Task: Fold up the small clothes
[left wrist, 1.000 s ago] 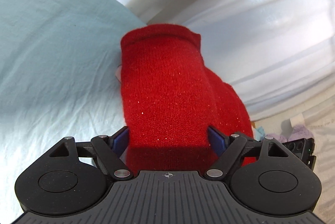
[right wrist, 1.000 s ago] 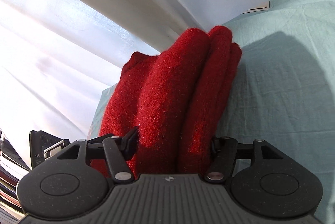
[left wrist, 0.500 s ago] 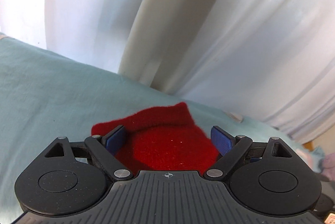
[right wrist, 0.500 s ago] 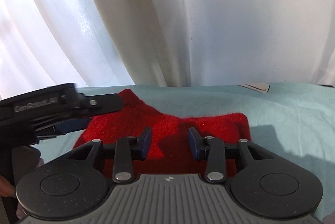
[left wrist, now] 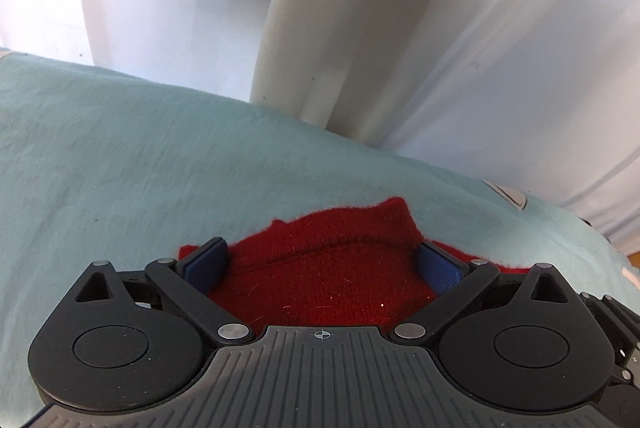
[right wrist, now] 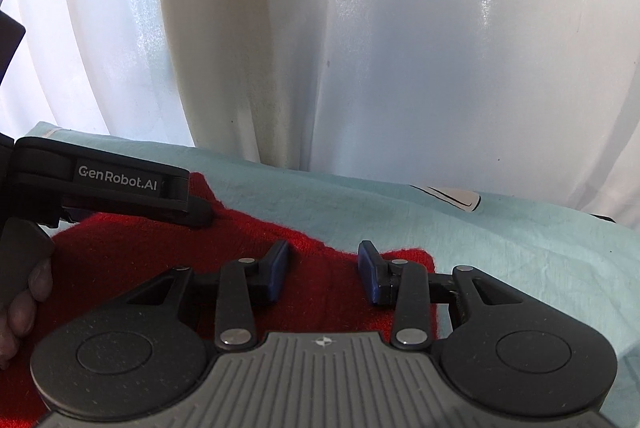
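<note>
While the red knitted garment lies folded on the pale green sheet that covers the bench, both grippers sit low over it. Seen from its own camera, the left gripper has its blue-padded fingers spread wide and opening further; the red knit fills the space between them, but the pads stand clear of its sides and do not press it. In the right wrist view the right gripper has its fingers partly apart and easing open, straddling a strip of the garment without pinching it. At that view's left edge, the left gripper's black arm crosses above the red cloth, with a person's fingertips on its handle. White curtains hang behind the bench.
</note>
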Available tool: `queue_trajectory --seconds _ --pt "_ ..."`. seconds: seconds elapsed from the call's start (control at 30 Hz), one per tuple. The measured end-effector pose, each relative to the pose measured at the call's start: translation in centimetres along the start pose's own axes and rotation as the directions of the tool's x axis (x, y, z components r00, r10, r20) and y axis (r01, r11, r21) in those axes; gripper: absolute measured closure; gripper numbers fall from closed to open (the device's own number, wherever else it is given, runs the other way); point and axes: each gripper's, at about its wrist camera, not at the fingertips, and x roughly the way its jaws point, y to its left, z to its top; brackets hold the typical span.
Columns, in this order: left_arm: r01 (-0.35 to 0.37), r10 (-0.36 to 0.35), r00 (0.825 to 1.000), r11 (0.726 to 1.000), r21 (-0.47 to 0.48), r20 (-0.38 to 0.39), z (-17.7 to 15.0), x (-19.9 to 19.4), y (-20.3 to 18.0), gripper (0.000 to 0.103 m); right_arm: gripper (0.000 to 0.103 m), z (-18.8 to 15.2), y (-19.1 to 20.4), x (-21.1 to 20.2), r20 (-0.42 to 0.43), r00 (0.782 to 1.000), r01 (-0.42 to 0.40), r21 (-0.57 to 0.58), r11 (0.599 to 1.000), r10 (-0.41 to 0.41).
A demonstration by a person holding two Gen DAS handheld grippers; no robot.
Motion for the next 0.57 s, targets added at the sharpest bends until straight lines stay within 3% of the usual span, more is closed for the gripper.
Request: queue_trajectory --seconds 0.13,0.2,0.27,0.4,0.5,0.57 --pt "0.107 -0.108 0.993 0.994 0.034 0.041 -3.0 -6.1 1.7 0.002 0.044 -1.1 -0.4 -5.5 0.016 1.000 0.018 0.052 0.998 -0.018" --pt "0.159 -0.165 0.984 0.984 0.081 0.070 -6.6 -10.7 3.0 0.002 0.039 -3.0 -1.9 -9.9 0.032 0.998 -0.050 0.162 0.986 0.045" --pt "0.189 -0.194 0.978 0.979 0.076 0.073 -10.3 -14.1 4.3 0.002 0.034 -5.8 -3.5 -13.2 0.011 0.993 -0.112 0.311 0.944 0.115" --pt "0.207 -0.207 0.978 0.978 0.007 -0.032 -16.9 -17.2 6.1 0.002 0.034 -12.9 -5.8 -17.0 -0.046 0.972 -0.159 0.589 0.792 0.230" --pt "0.240 -0.241 0.963 0.970 -0.026 -0.119 -19.0 -17.3 5.6 0.002 0.034 -16.4 -6.0 -17.1 -0.028 0.941 -0.211 0.727 0.653 0.336" --pt "0.222 -0.218 0.968 0.975 0.023 -0.123 -19.5 -17.1 4.6 0.002 0.034 -17.2 -6.0 -16.2 -0.001 0.917 -0.244 0.789 0.564 0.399"
